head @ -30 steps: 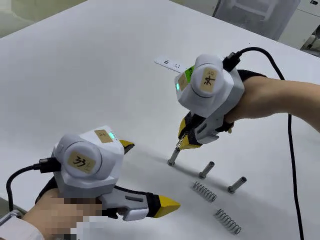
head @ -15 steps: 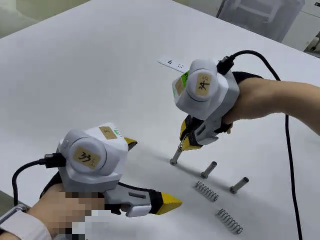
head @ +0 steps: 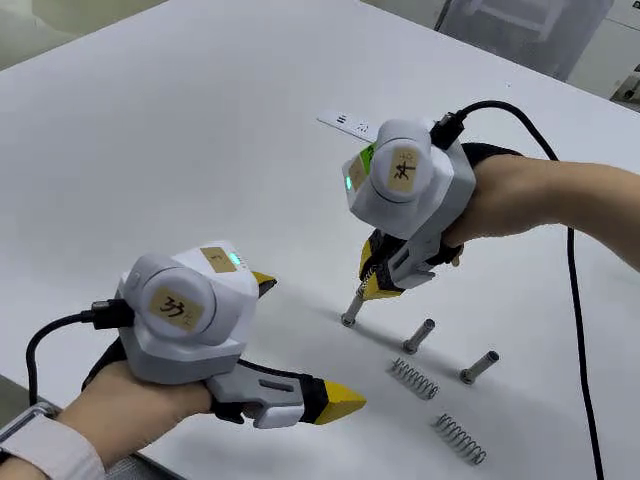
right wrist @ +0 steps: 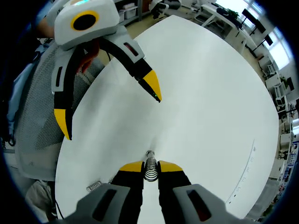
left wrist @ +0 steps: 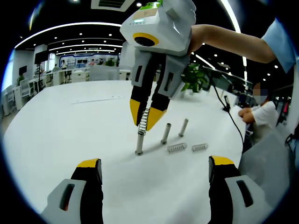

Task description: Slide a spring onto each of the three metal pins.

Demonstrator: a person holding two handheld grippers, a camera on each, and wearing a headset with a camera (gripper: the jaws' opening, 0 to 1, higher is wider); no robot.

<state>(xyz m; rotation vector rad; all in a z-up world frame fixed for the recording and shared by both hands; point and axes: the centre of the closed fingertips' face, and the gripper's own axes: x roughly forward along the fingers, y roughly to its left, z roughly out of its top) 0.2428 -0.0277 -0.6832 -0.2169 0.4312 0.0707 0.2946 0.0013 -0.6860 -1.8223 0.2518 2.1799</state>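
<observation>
Right tool (head: 371, 288) is pointed steeply down from a bent wrist and is clamped on a spring (left wrist: 144, 118), whose lower end is sat right at the top of the nearest pin (head: 351, 312). Left tool (head: 303, 343) is held low and roughly level off to the side, jaws spread wide, nothing gripped. Two more pins (head: 418, 336) are stood bare on the tabletop (head: 200, 150), and two loose springs (head: 413, 380) are laid just beside them.
</observation>
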